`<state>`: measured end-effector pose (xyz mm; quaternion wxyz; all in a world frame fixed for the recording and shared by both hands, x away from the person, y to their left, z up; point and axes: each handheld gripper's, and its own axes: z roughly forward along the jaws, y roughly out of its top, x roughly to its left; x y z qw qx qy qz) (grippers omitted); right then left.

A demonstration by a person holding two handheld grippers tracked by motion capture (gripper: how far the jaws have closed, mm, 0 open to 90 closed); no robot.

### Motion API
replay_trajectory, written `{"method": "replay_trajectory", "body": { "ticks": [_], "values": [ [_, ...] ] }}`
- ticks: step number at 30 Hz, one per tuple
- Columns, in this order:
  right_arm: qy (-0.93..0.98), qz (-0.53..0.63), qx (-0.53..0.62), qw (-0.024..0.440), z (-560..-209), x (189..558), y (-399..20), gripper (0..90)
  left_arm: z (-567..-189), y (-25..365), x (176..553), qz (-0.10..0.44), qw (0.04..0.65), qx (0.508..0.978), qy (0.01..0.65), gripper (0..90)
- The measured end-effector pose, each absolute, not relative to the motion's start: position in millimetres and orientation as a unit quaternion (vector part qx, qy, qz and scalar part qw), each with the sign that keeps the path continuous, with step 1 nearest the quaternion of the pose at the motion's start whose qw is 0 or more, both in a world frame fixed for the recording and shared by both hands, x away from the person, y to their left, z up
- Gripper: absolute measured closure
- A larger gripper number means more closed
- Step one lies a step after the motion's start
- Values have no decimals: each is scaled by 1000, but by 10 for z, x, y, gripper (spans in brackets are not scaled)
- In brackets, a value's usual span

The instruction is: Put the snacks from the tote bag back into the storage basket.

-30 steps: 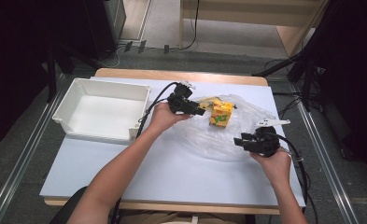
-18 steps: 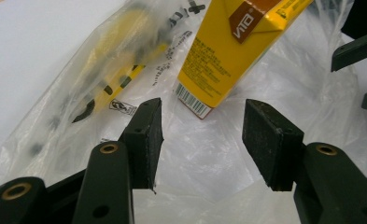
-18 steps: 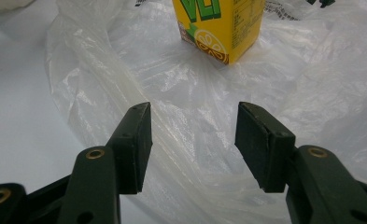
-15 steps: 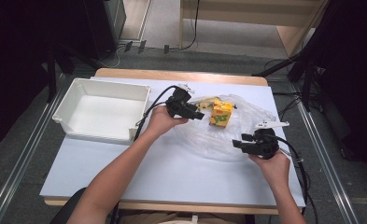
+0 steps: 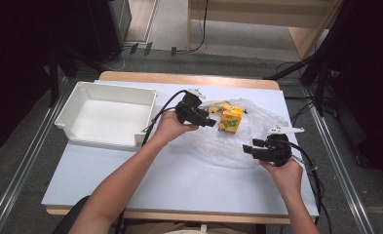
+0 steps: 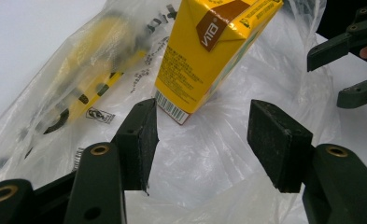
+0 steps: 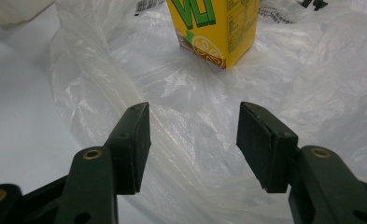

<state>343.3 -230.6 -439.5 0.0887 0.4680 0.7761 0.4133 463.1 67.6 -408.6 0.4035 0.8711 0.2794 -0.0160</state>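
Carton [image 5: 231, 119] is standing on a crumpled clear plastic bag [image 5: 238, 146] mid-table [image 5: 179, 180], high view. Left tool [image 5: 212, 123] is sitting just beside the carton's left face, right tool [image 5: 247, 148] is hovering over the bag's near edge, apart from the carton. White bin [image 5: 106, 100] is sitting empty at the left.

Left gripper view: jaws are standing wide apart, nothing between them, released. Carton [image 6: 209, 51] is looking yellow with a brown flap, barcode at the lower corner, leaning in frame, ahead of the left pad. A second yellow item [image 6: 90, 70] is lying inside the bag [image 6: 209, 163], blurred by the film; can't tell what it is.

Right gripper view: jaws are also gaping, released, bag [image 7: 190, 140] film lying under and between them. Carton [image 7: 216, 28] is showing green lettering and a lemon print, well ahead.

Risks, my read: film is looking slick and loose, so either tool closing now is likely pinching plastic, not carton. Tugging the bag is likely tipping the carton, since it's resting on wrinkled film. Off-centre squeeze could be crushing a corner or twisting it out.
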Motion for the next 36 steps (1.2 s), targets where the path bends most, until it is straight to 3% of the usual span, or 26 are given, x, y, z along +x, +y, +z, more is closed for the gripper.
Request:
{"method": "replay_trajectory", "body": {
  "ticks": [36],
  "values": [
    [783, 407, 464, 82, -4429, 3396, -2270, 406, -4217, 287, 4787, -6, 398, 883, 247, 423]
  ]
}}
